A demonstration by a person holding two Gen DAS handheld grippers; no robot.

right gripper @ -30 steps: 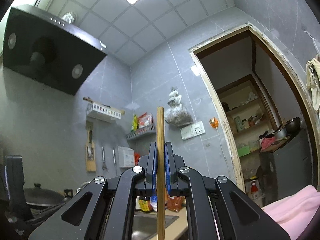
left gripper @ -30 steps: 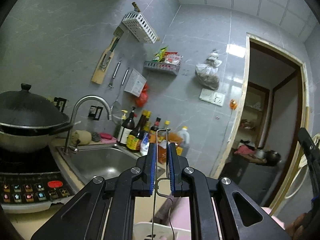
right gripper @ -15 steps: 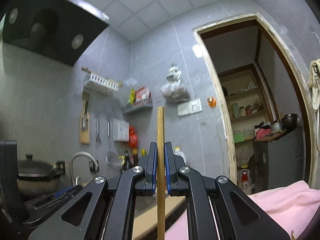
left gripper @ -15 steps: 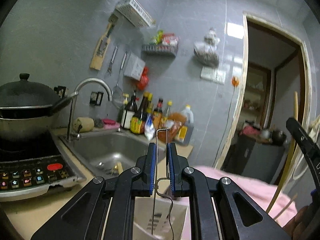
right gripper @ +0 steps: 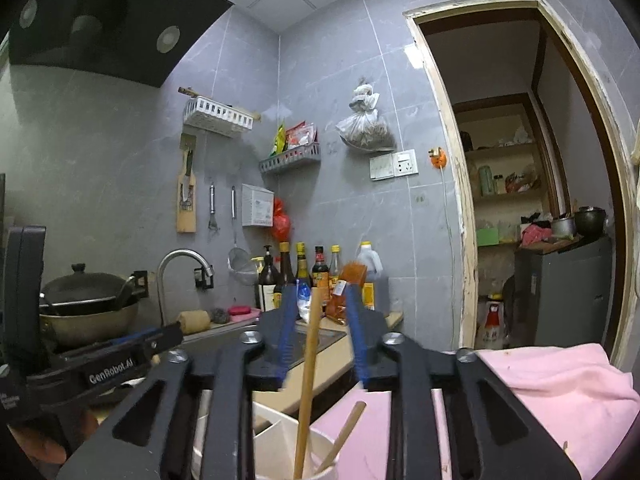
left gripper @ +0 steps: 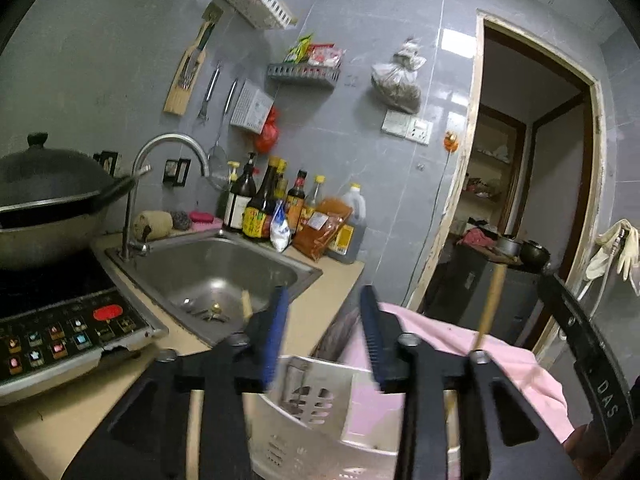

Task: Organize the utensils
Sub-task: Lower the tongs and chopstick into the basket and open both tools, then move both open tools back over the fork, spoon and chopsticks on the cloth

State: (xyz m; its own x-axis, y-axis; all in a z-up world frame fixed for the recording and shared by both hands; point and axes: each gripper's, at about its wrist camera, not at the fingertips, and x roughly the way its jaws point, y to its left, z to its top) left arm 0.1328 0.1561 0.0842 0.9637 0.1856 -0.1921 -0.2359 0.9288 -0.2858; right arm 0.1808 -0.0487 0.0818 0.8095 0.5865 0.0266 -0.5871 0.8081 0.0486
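Left wrist view: left claw (left gripper: 323,334) is opening, its blue pads (left gripper: 276,332) standing apart with nothing between them. Directly below the claw, a white slotted utensil holder (left gripper: 320,400) is standing on the counter (left gripper: 320,308); the holder's rim is lying just under the fingertips. A pink cloth (left gripper: 516,364) is lying right of the claw, behind the holder. A wooden stick (left gripper: 491,304) is rising upright to the right of the claw, its lower end hidden behind the claw's frame. Ahead and left of the claw, the steel sink (left gripper: 216,276) is sitting in the counter, with sauce bottles (left gripper: 264,208) lined up behind it. Far left: an induction cooker (left gripper: 68,332) with a lidded wok (left gripper: 48,200) above it.

Right wrist view: right claw (right gripper: 320,320) is opening too; its pads (right gripper: 289,320) are standing clear of a wooden chopstick (right gripper: 310,376) that is leaning between them, touching neither as far as can be judged. The chopstick's lower end is resting inside the white utensil holder (right gripper: 276,428) below the claw. A second chopstick (right gripper: 344,432) is lying tilted in the same holder, slightly right of the first. Which compartment: cannot tell. The left claw's frame (right gripper: 112,364) is showing at the left edge. The pink cloth (right gripper: 560,384) is lying right of the claw.
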